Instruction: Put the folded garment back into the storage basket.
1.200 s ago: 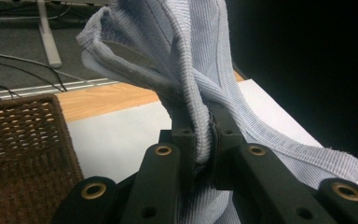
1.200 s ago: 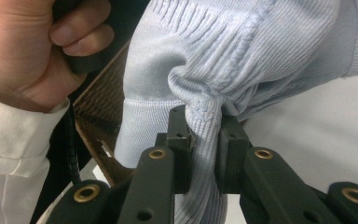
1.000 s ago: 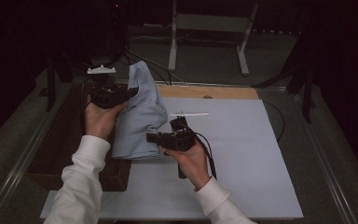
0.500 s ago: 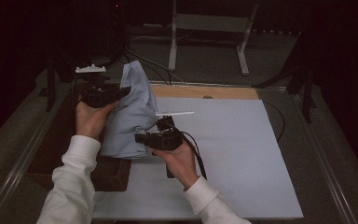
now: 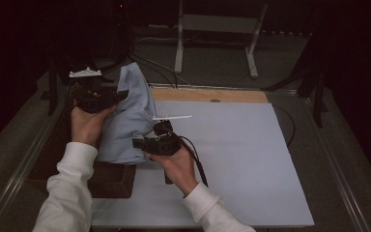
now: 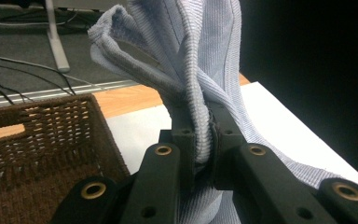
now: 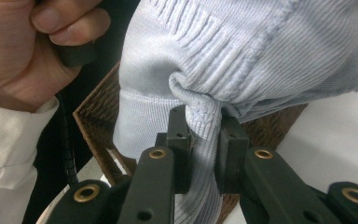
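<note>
A pale blue knitted garment [image 5: 128, 116] hangs bunched between both grippers, above the left edge of the white table top [image 5: 232, 145]. My left gripper [image 5: 118, 96] is shut on the garment's upper folds [image 6: 200, 93], which rise out of its jaws. Lower down, my right gripper [image 5: 137, 143] is shut on a gathered wad of the ribbed cloth [image 7: 205, 116]. Under the garment stands a dark brown wicker basket [image 5: 108, 179], whose woven wall [image 6: 37, 140] and corner [image 7: 98, 121] I see close up.
A strip of bare wood [image 5: 207, 94] edges the far side of the white top. Metal rails run along both sides of the table. Cables [image 5: 149, 65] and a grey stand [image 5: 217, 29] lie on the floor behind. The person's left hand [image 7: 32, 51] is close by.
Both grippers have carried the garment leftward, so it now hangs over the basket rather than over the white top. Both stay shut on it.
</note>
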`<state>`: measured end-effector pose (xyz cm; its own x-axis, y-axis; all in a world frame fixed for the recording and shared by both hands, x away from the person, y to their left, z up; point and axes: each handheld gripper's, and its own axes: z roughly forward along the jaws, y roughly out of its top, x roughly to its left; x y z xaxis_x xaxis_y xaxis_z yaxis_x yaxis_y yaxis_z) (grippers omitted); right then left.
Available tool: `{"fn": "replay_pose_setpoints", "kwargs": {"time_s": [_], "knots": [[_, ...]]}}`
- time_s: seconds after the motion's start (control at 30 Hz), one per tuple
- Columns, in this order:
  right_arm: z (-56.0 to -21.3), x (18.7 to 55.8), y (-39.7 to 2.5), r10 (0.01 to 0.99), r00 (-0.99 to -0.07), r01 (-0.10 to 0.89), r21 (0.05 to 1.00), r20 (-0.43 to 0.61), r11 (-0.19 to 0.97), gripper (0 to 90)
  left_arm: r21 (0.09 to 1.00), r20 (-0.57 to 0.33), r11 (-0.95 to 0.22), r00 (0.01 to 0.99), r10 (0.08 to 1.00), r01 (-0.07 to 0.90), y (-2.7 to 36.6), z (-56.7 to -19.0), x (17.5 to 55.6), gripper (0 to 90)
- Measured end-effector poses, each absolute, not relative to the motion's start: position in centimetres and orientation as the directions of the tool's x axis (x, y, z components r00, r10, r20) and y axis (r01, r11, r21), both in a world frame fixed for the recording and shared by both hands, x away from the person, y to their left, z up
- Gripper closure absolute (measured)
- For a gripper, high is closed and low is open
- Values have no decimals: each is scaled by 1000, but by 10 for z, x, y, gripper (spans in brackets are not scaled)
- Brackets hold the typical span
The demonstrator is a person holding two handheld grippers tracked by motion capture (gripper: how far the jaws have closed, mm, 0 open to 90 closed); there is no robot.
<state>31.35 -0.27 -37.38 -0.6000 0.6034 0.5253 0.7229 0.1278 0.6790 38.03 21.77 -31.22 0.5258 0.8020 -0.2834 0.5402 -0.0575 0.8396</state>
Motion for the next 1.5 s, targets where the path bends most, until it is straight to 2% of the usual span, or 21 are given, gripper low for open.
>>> {"fn": "replay_pose_setpoints", "kwargs": {"time_s": [1.5], "knots": [[-383, 324, 45, 613, -606, 732, 658, 507, 178, 794, 838, -274, -35, 476, 836, 544, 258, -321, 375, 840]]}}
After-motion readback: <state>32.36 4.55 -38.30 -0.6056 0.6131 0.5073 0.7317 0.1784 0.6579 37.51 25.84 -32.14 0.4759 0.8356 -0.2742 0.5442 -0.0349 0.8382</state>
